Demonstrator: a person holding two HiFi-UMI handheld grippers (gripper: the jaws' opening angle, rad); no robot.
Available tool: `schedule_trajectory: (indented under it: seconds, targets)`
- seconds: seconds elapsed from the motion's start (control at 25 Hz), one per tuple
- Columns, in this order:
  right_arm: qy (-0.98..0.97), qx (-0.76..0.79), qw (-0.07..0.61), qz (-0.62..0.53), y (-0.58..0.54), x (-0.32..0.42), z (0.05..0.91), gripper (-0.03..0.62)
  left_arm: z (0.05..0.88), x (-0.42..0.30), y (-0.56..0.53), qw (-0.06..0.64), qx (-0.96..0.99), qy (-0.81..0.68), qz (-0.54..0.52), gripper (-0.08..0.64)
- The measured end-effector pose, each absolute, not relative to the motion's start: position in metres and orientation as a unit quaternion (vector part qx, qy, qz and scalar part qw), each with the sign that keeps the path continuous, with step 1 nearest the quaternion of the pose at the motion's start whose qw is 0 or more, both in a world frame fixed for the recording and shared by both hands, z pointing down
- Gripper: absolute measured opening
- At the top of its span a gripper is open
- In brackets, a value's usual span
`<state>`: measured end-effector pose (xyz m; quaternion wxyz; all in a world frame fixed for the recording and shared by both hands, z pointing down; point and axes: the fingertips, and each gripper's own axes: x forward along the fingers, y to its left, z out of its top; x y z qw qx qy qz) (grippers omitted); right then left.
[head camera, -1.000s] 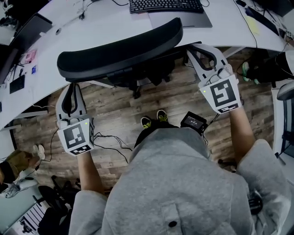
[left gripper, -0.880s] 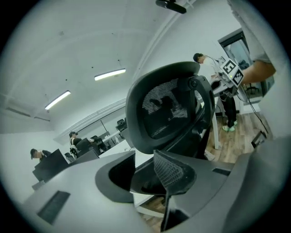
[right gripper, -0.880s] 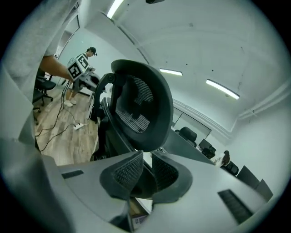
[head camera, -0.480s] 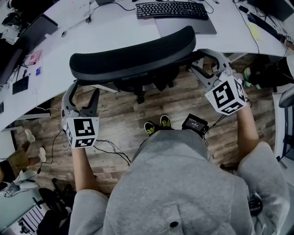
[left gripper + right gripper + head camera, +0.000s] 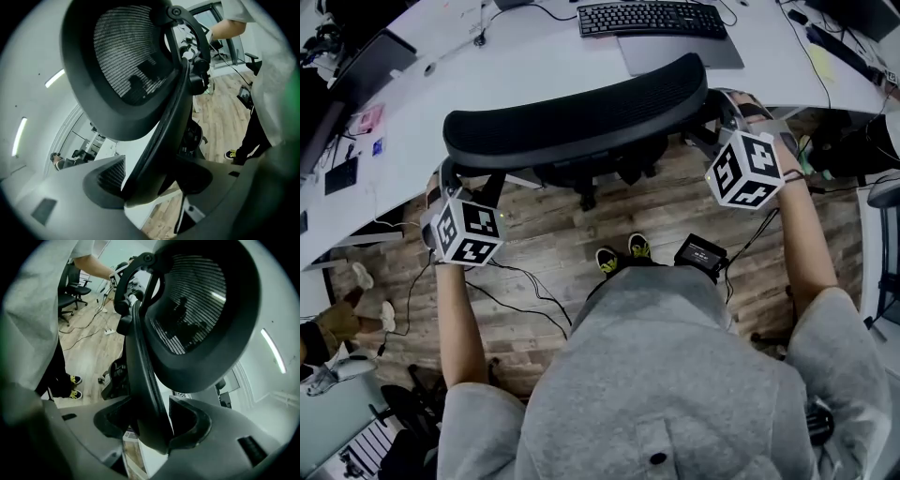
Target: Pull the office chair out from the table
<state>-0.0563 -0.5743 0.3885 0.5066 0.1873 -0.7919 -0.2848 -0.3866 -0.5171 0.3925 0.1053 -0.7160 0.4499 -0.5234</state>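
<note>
the chair (image 5: 572, 117) stands tucked against the tabletop (image 5: 525, 66), its curved back at the near edge and facing the person, its base on the wood floor (image 5: 656, 211). the left hand-held gripper (image 5: 467, 186) is at the back's left end and the right hand-held gripper (image 5: 742, 105) at its right end. both have just been opening their jaws, which stand wide apart. in each gripper view the back's dark rim (image 5: 171, 117) runs between the jaws, not yet clamped. the step in hand looks like taking hold of the back on both sides, and no pull seems begun. next, i judge, both pairs of jaws must close on the rim together, then draw it evenly toward the person so the chair rolls straight and clears the tabletop. a keyboard (image 5: 652, 19) lies far on the tabletop. no container shows in any view.
</note>
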Motion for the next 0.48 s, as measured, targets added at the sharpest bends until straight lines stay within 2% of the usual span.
schedule_trajectory:
  seconds: [0.12, 0.24, 0.28, 0.32, 0.36, 0.48]
  targets:
    - [-0.754, 0.158, 0.553, -0.318, -0.583, -0.059, 0.408, 0.221, 0.402, -0.389, -0.525, 0.134, -0.698, 0.424, -0.562, 0.296]
    - [-0.72, 0.147, 0.581, -0.351, -0.592, -0.058, 0.426, 0.219, 0.418, -0.393, -0.53, 0.207, -0.649, 0.373, -0.63, 0.293]
    - [-0.716, 0.154, 0.577, -0.361, -0.595, -0.059, 0.426, 0.178, 0.421, -0.394, -0.533, 0.229, -0.635, 0.365, -0.641, 0.29]
    - [-0.716, 0.162, 0.572, -0.366, -0.597, -0.06, 0.424, 0.129, 0.421, -0.395, -0.535, 0.239, -0.629, 0.365, -0.644, 0.239]
    - [-0.715, 0.165, 0.57, -0.37, -0.598, -0.061, 0.423, 0.125, 0.421, -0.396, -0.537, 0.237, -0.629, 0.366, -0.644, 0.191]
    - [-0.713, 0.164, 0.569, -0.375, -0.597, -0.062, 0.423, 0.119, 0.422, -0.395, -0.534, 0.224, -0.637, 0.34, -0.655, 0.135]
